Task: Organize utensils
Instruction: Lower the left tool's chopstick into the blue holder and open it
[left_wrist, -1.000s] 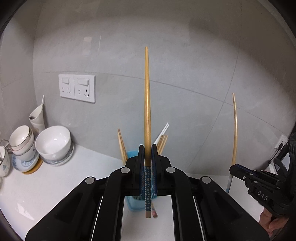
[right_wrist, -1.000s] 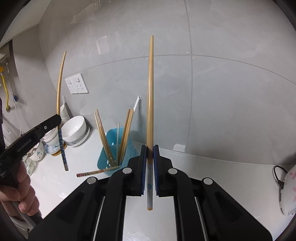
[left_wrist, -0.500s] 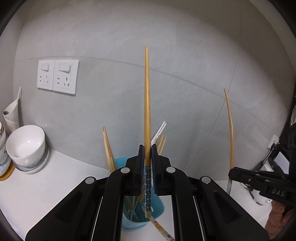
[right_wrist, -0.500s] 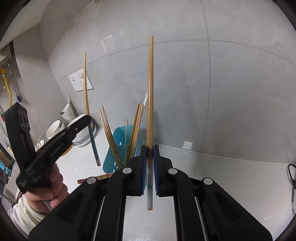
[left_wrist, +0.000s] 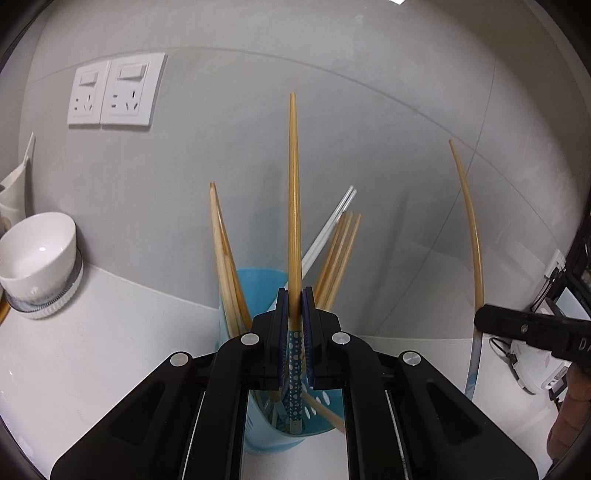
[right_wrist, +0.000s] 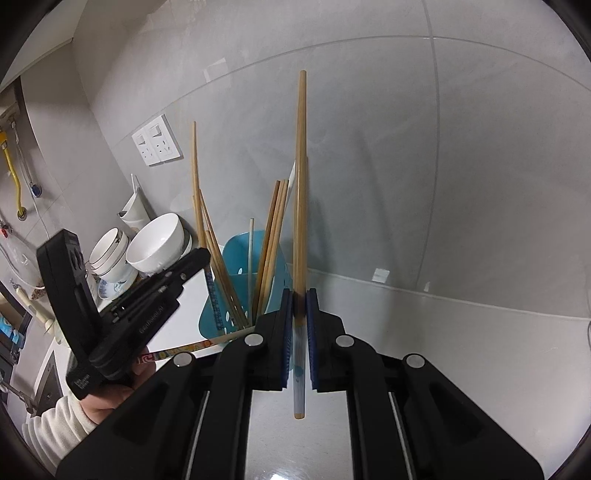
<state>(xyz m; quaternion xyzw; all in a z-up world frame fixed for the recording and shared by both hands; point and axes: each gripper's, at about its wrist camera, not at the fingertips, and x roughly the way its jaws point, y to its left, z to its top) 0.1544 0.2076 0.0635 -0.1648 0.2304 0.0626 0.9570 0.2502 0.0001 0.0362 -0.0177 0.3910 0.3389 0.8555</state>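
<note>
The left gripper (left_wrist: 294, 295) is clamped on a slim wooden chopstick (left_wrist: 293, 192) with a blue dotted lower end; that end now dips inside the pale blue plastic holder (left_wrist: 258, 284), where half a second ago it hung just above the rim. The holder is a perforated cup standing on the white counter (left_wrist: 110, 332) near the grey tiled wall, with bare wooden chopsticks and a white one fanned out of it. The gripper body hides the holder's near side. The right gripper (right_wrist: 300, 295) is closed on a second tapered chopstick (right_wrist: 301, 177), upright, to the right of the holder; its pale lower end is blurred. A patterned chopstick (right_wrist: 184, 349) lies flat on the counter beside the holder, partly hidden. Glossy white bowls (right_wrist: 155, 240) sit stacked at far left below two wall sockets (left_wrist: 116, 94).
</note>
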